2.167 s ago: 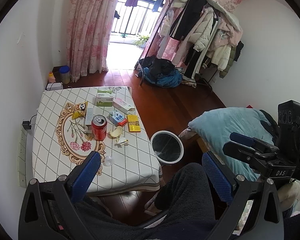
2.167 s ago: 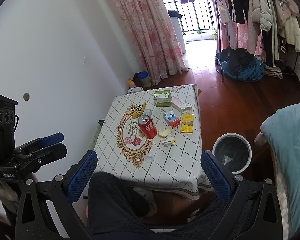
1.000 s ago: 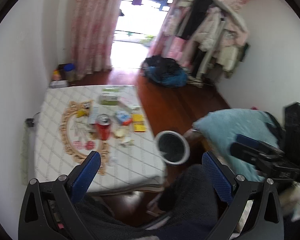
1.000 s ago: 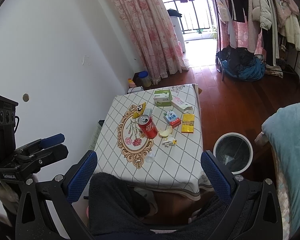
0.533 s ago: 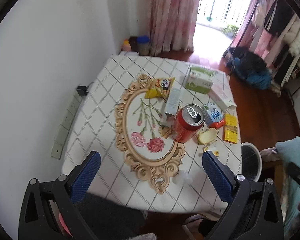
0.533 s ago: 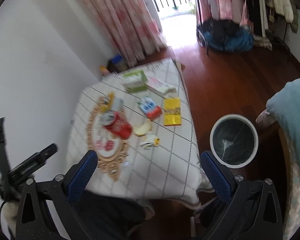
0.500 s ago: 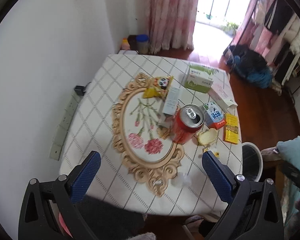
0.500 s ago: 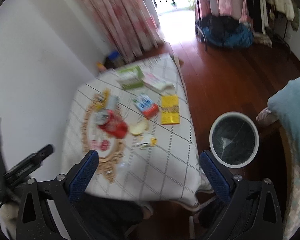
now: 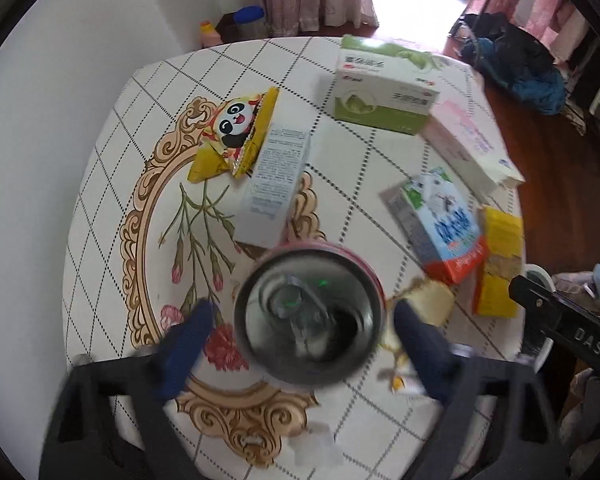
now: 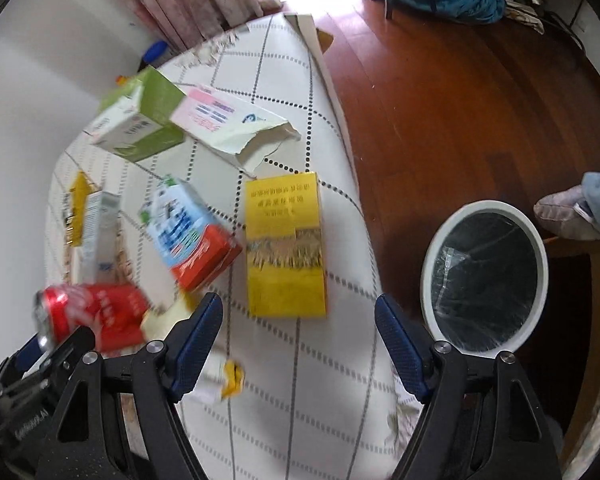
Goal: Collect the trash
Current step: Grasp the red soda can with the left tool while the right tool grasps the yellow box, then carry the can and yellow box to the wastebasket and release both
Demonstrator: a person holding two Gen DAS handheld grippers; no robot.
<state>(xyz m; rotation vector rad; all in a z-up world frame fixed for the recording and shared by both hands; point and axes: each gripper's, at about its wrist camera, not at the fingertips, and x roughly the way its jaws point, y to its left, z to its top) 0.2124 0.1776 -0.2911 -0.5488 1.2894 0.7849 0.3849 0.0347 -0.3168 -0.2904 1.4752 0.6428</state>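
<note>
A red soda can (image 9: 308,314) stands upright on the table (image 9: 100,208). My left gripper (image 9: 304,332) is open, its blue fingers on either side of the can's top, not touching it. The can also shows in the right wrist view (image 10: 92,314). My right gripper (image 10: 298,330) is open and empty, just above the near end of a yellow box (image 10: 286,244). A blue, white and red milk carton (image 10: 188,232), a pale food scrap (image 9: 424,308) and a small yellow wrapper (image 10: 230,378) lie close by.
A white-rimmed round bin (image 10: 484,276) stands on the wooden floor right of the table. A panda snack bag (image 9: 236,136), a white box (image 9: 276,184), a green box (image 9: 384,88) and a torn pink box (image 10: 228,120) lie farther back. A clear cap (image 9: 316,448) lies near the front edge.
Both grippers have dropped down and forward over the table. The left one has come around the can's top. The right one has come over the yellow box.
</note>
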